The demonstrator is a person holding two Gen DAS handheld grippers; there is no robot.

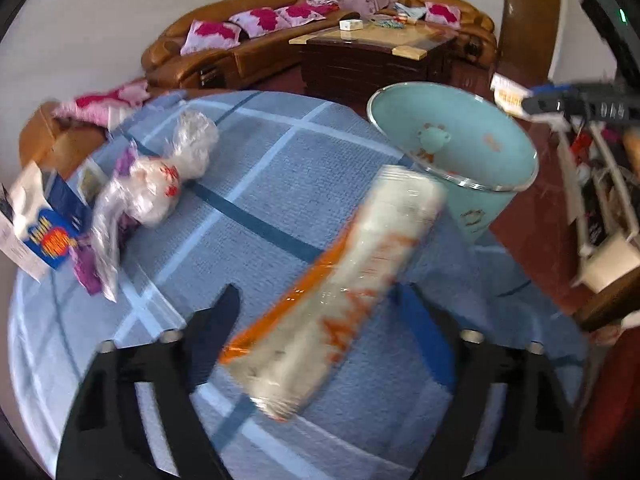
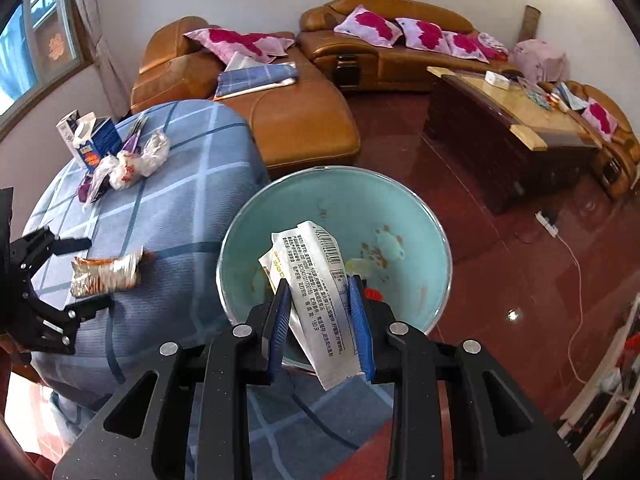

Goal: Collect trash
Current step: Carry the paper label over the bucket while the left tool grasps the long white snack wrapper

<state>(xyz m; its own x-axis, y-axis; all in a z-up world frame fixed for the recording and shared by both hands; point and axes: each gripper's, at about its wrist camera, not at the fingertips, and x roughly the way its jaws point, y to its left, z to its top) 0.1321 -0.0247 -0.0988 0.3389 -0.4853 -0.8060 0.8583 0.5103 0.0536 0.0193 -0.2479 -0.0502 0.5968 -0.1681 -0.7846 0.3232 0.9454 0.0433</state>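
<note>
A long white and orange snack wrapper [image 1: 332, 280] lies on the blue checked tablecloth [image 1: 280, 152]. My left gripper [image 1: 320, 304] straddles it, jaws open, pads not clearly pressing on it. From the right wrist view a strip of cloth shows between the left gripper [image 2: 96, 274] fingers and that wrapper [image 2: 106, 276]. My right gripper [image 2: 320, 296] is shut on a white printed wrapper [image 2: 316, 272] with a barcode, held over the teal bin [image 2: 400, 216]. The bin [image 1: 452, 140] stands beside the table. Crumpled plastic bags [image 1: 160, 184] and a blue carton [image 1: 52, 236] sit at the table's far left.
Brown leather sofas [image 2: 304, 120] with pink cushions line the walls. A dark coffee table [image 2: 500, 120] with small items stands on the red floor. A white power strip and cord [image 2: 548, 220] lie right of the bin. A white rack [image 1: 600, 200] stands at the right.
</note>
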